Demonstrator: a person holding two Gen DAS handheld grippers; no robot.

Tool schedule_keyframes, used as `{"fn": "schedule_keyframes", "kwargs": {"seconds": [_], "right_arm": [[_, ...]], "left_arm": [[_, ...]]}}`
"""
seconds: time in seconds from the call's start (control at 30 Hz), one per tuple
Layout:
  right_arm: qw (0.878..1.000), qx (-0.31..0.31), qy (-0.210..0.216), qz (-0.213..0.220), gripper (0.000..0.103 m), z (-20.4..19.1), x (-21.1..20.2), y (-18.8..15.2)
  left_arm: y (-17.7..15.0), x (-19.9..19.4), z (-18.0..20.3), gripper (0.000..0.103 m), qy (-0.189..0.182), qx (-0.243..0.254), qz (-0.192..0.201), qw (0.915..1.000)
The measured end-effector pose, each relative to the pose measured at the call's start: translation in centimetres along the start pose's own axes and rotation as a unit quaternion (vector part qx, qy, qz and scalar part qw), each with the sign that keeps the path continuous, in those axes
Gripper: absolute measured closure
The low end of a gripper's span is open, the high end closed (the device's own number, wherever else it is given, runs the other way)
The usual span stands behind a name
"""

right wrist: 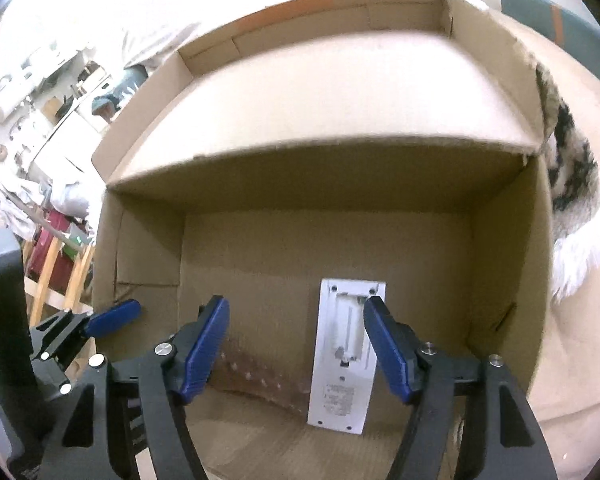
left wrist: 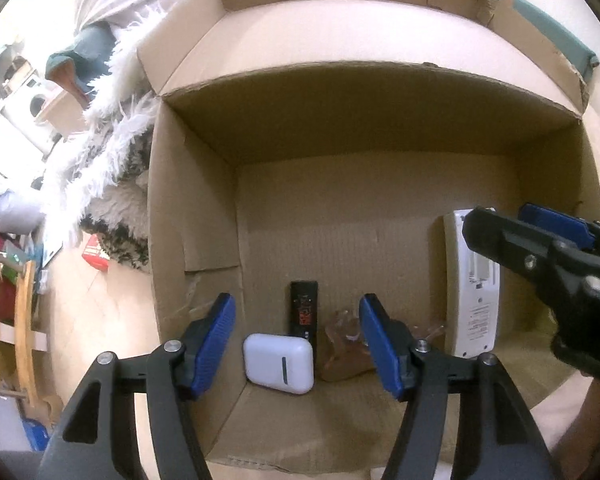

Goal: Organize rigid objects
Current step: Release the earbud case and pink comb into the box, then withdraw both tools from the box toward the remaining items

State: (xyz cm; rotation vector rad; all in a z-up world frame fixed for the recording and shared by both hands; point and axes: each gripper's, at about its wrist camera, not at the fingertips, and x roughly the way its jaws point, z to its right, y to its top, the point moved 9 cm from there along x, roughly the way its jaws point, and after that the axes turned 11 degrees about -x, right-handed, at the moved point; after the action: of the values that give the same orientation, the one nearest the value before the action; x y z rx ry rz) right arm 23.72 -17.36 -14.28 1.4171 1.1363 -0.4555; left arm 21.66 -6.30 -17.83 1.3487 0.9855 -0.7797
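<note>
Hovering over an open cardboard box, both grippers pointing down into it. Left gripper has its jaws spread apart, nothing pinched; blue pads stand clear on either side of what lies below. On the box floor under it: a white case with a dark slit on its face, lying flat close to the near wall; a black stick with red markings just behind it, touching or nearly so, can't tell which; a clear brownish plastic piece just to the right of both. Right gripper also released, jaws wide, empty. A white remote lies flat on the floor beneath it, back side up, battery bay uncovered, label near its lower end; the right finger overlaps its edge in the right wrist view, contact can't be told. In the left wrist view the remote sits near the right wall, well apart from the case, with the right gripper's black finger above it. Far flap folded outward. A shaggy white rug lies beside the box, and a red carton on the floor next to it.
</note>
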Motion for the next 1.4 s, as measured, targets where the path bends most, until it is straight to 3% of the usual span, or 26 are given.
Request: {"fn": "schedule_keyframes", "kwargs": {"seconds": [0.83,1.1,1.4], "right_arm": [[0.999,0.008,0.001,0.043,0.023,0.6,-3.7,0.6],[0.998,-0.005,0.000,0.069,0.023,0.1,-8.1,-0.8],[0.998,0.020,0.004,0.056,0.023,0.2,-10.3,-5.0]], "left_arm": [[0.4,-2.7,-1.5,0.042,-0.019,-0.022,0.001,0.9996],[-0.4,-6.2,-3.3,0.042,-0.024,-0.043,0.012,0.9987],[-4.0,-7.5,-6.9,0.042,-0.030,-0.104,0.004,0.9941]]}}
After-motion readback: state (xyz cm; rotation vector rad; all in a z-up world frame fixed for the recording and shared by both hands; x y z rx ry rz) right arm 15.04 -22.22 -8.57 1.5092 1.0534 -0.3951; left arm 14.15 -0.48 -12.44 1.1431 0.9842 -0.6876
